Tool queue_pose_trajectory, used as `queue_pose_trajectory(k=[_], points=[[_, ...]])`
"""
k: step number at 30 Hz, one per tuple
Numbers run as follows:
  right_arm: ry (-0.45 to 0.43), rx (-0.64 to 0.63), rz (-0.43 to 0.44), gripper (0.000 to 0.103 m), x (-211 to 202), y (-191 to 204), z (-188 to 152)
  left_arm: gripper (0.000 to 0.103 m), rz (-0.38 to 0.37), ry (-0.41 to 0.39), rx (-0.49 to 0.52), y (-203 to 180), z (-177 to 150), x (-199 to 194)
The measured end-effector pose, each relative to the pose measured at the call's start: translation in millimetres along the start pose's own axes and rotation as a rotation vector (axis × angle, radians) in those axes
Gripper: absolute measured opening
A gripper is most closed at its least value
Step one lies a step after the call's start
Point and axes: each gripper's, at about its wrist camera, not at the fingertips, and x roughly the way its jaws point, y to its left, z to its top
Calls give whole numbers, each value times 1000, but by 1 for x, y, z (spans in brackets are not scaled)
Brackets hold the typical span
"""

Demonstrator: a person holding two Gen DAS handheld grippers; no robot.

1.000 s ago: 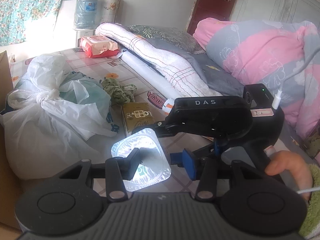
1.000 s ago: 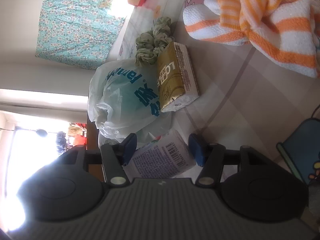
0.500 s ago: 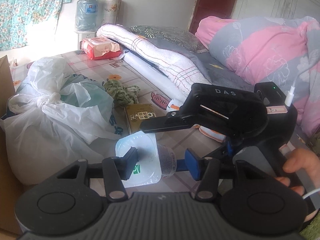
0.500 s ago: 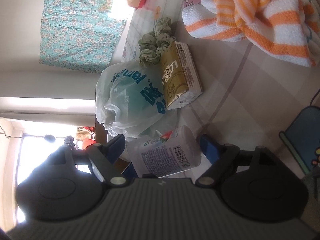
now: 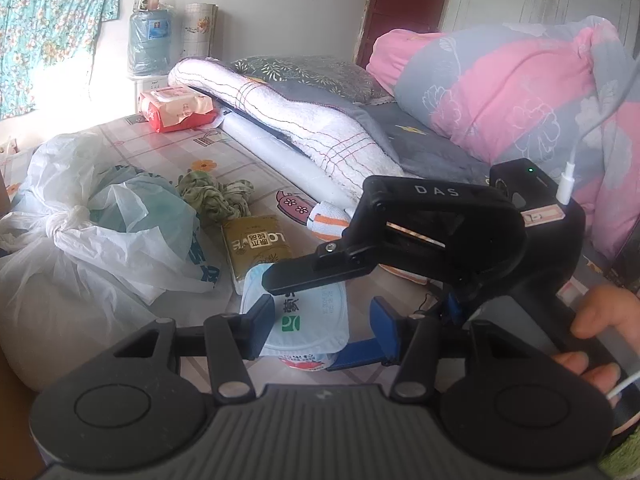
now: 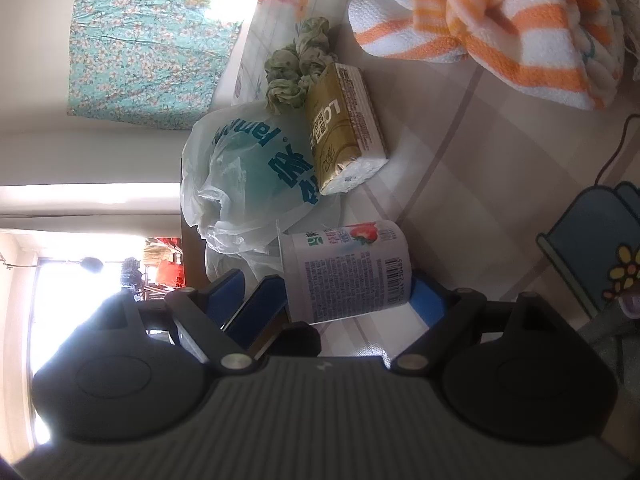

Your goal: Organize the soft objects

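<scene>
The yoghurt cup (image 5: 306, 322) is a small white plastic tub with a foil lid printed in pale blue with a green logo; its side carries a strawberry picture, dense small print and a barcode (image 6: 348, 268). It sits low in the left wrist view, at about 6 o'clock from the gold tissue pack (image 5: 256, 246), above the patterned worktop (image 5: 168, 148).

The left tool (image 5: 322, 320) has the cup between its blue pads; the left pad touches the lid's rim, but I cannot tell whether the right pad presses.

The right tool (image 6: 328, 300) has just been opening; its jaws stand wide apart with the cup between them, one pad close under the cup's base. A knotted plastic bag (image 5: 80, 236) lies at 9 o'clock.
</scene>
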Motion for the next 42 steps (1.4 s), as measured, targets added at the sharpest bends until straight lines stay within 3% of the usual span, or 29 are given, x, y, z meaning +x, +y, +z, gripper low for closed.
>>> queue_pose_trajectory(k=[16,21,28,34,42], points=[[33,60,32,89,-15,-17,-10,53,-41,3,23,-9,-7,-4],[0,42,22,89,-27,-16,-13,58,-31,-4,13,-8,-8,-9],[-123,-57,-43,89,-42,-2,-8,65,3,4,-2,0,-12,-10],[-175,-106,-79,80,-39,6,-4,70,-4,73,30,0,-18,4],[-179,-120,-97,54,-30,6,-3,67,29,75,121,-8,-14,25]])
